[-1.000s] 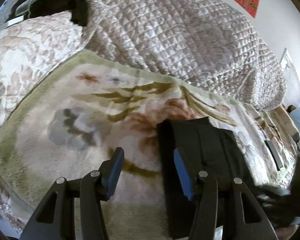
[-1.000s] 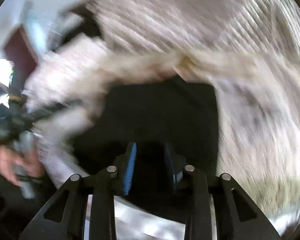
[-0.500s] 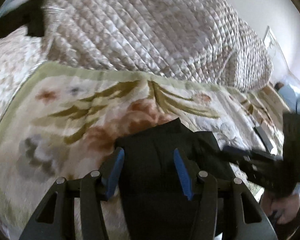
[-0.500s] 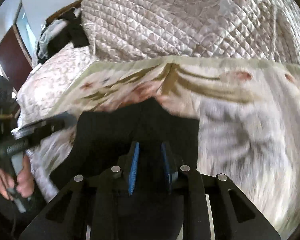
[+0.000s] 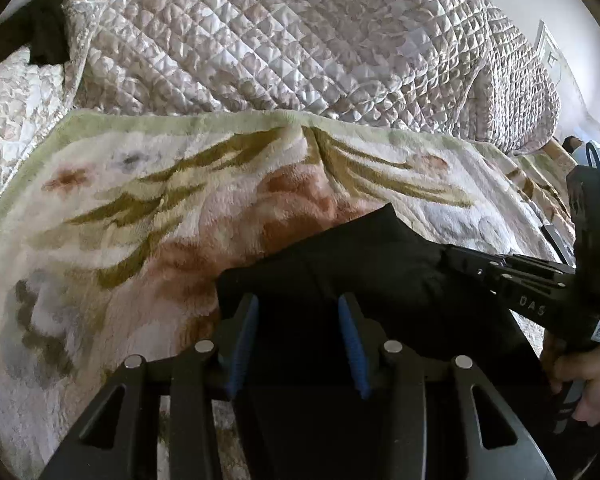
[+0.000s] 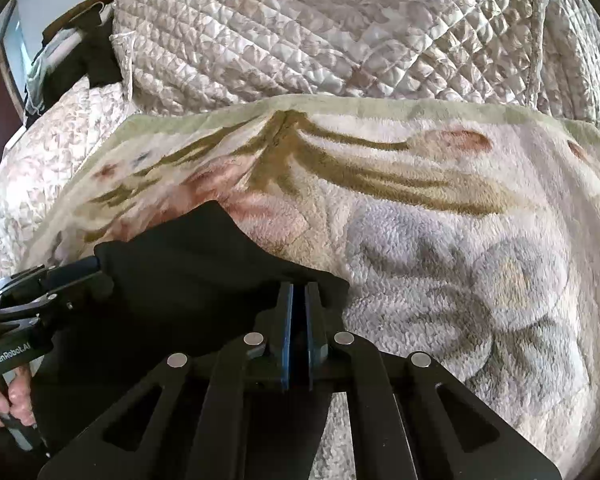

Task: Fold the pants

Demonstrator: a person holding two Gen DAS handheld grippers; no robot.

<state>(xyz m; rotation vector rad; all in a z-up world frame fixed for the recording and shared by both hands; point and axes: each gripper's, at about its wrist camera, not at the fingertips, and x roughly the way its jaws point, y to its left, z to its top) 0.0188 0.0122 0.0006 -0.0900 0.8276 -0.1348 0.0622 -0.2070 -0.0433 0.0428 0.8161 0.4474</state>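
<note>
Pants (image 5: pixel 340 264) now lie under left tongs (image 5: pixel 298 312); right tongs (image 6: pixel 299 294) pinch them.

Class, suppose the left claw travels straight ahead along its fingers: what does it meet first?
Probably the black fabric pants, which already lie between the open left claw fingers; past their far edge comes the floral fleece blanket. Depth is uncertain in this fisheye view.

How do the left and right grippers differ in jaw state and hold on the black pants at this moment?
The left gripper has its jaws spread wide over the black pants; the right gripper has its jaws nearly together, pinching a pants edge. Both have blue pads and sit over the floral blanket.
</note>
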